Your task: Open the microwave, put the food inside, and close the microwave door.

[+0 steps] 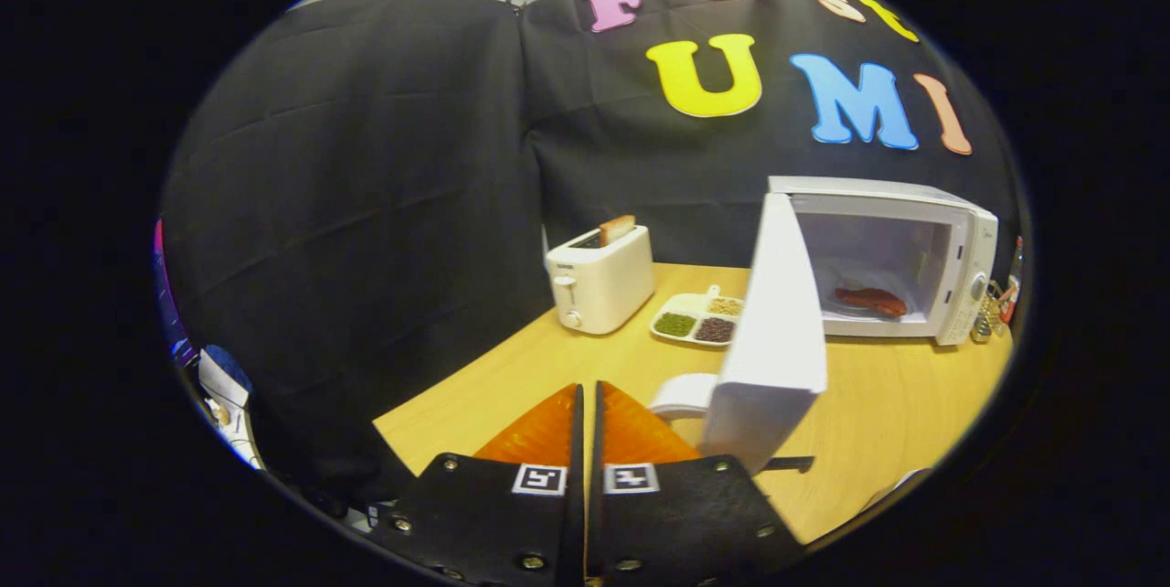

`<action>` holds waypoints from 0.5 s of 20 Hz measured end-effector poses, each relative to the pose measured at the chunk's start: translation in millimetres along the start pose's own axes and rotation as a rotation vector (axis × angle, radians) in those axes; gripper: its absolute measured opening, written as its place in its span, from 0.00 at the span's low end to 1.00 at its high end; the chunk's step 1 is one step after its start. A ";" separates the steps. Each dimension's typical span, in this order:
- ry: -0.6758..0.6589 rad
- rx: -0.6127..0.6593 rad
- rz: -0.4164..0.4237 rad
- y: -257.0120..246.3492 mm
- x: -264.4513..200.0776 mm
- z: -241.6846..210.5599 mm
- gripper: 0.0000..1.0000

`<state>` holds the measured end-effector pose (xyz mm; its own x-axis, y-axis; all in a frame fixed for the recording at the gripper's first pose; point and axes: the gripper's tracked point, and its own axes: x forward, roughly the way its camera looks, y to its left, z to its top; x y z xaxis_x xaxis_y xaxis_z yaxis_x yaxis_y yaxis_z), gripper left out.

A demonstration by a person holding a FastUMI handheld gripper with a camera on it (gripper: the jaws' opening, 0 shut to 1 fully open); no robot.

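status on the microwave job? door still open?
Done: microwave opened, food lying inside on its plate. In hand: nothing; the gripper has its fingers together, just left of the open door. Left: swing the door shut.

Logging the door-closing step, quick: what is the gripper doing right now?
Gripper: shut, fingers together with nothing between them, just beside the open microwave door; food already lies inside the microwave.
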<state>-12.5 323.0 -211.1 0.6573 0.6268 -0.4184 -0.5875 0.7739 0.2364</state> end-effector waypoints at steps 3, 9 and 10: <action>0.015 -0.036 -0.018 -8.2 8.4 -1.1 0.01; 0.023 -0.032 -0.051 -38.3 -8.5 -1.6 0.01; 0.026 -0.038 -0.061 -43.9 -11.6 -1.2 0.01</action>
<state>5.1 281.7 -217.7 0.6805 0.5753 -0.4538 -0.5645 0.8065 0.1759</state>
